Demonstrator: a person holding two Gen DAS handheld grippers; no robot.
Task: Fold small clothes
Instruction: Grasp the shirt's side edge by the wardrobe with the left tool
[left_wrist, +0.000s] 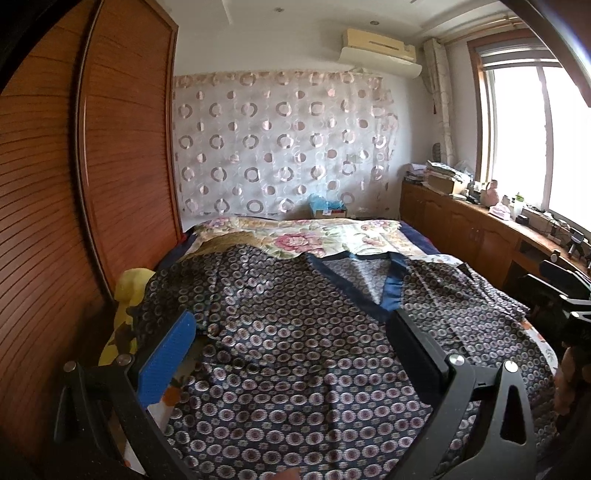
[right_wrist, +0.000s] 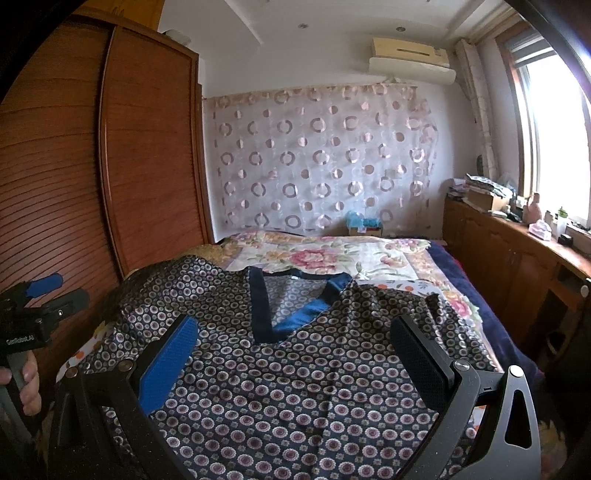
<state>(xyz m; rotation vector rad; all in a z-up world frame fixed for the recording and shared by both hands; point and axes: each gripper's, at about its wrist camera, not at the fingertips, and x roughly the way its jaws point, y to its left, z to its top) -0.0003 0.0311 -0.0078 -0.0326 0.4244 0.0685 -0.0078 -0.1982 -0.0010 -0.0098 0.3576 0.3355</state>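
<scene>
A dark garment with a circle pattern and a blue V-neck trim lies spread flat on the bed, neck towards the far wall; it also shows in the right wrist view. My left gripper is open and empty, held above the garment's left half. My right gripper is open and empty above the garment just below the neckline. The left gripper also shows at the left edge of the right wrist view, held in a hand.
The bed has a floral cover. A wooden wardrobe runs along the left. A low wooden cabinet with clutter stands under the window on the right. A yellow cloth lies at the bed's left edge. A box sits by the headboard.
</scene>
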